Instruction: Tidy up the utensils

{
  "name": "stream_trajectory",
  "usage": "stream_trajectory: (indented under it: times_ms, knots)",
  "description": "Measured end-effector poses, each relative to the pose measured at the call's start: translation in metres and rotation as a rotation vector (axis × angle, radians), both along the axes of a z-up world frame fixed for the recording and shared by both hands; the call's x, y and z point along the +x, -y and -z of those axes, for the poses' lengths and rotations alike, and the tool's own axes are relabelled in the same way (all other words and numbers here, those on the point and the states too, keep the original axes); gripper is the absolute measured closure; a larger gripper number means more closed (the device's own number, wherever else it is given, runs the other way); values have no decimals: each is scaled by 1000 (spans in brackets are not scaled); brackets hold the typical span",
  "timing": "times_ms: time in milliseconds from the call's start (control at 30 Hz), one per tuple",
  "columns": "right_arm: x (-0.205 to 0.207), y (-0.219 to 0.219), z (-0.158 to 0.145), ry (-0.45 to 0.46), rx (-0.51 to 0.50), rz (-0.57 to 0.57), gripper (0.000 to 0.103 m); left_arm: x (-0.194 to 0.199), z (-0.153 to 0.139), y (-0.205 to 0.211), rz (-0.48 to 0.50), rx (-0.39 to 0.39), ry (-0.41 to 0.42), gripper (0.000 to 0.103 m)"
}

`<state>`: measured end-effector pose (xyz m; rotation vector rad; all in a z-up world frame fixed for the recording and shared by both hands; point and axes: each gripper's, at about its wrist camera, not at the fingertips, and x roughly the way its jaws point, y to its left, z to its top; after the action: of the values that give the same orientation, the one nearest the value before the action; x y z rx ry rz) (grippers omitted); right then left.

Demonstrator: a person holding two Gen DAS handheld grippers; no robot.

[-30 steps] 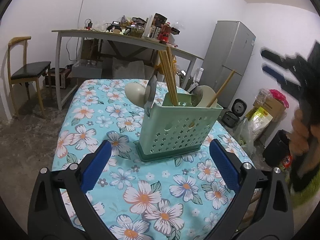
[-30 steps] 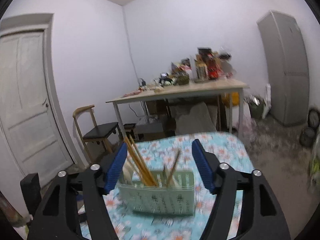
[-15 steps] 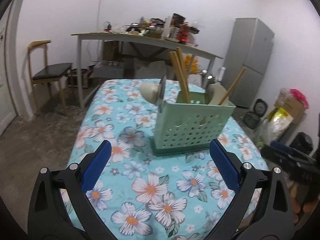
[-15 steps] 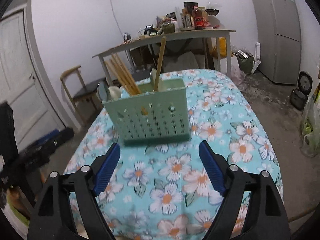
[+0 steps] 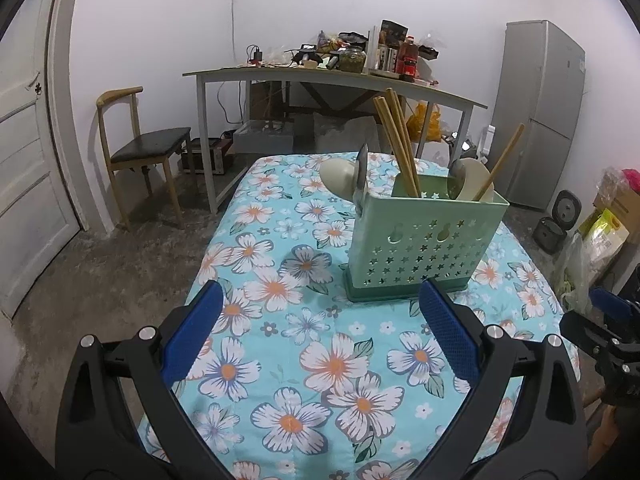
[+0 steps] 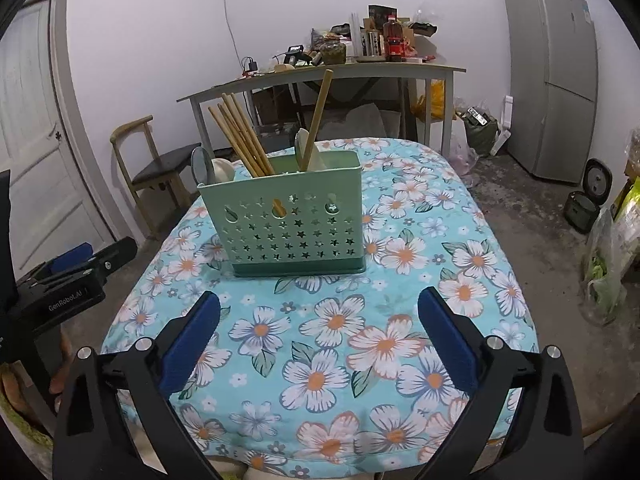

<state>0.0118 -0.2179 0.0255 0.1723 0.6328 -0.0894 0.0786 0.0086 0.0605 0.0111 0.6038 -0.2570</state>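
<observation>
Utensils are seemingly all standing in the green caddy (image 6: 294, 220); left tongs (image 5: 320, 334) gaping empty, right tongs (image 6: 318, 332) opening empty.

Mint-green star-perforated caddy (image 6: 294, 224), tan chopsticks (image 6: 240, 136), turquoise floral cloth (image 6: 400, 280) covered surface; blue fingers (image 6: 192, 336).

The lower ends of the wooden chopsticks (image 6: 244, 140) and spoons are hidden inside the perforated pale-green plastic utensil holder (image 6: 292, 224). The near edge of the floral-clothed table (image 5: 280, 360) is hidden behind the tongs' black arms. Clutter on the far grey desk (image 5: 352, 56) is too small to identify.
</observation>
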Motion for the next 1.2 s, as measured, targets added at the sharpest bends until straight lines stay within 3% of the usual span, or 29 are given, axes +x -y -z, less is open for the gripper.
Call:
stream_trajectory:
  times_ms: [233,333,633,1000,1200]
  knots:
    - [3,-5,1,-25,-76,33,7,-1,-3,2,-55,55,16,8]
    - [5,-10,2,-32,-126,42,7,-2,-4,1,-78,45,21,8]
    - [6,-12,3,-33,-245,81,7,8,0,7,-122,100,-39,8]
    - [5,13,8,-28,-163,99,7,10,7,21,-159,144,-79,8]
    - [2,20,14,-53,-182,124,7,9,12,28,-148,166,-96,8]
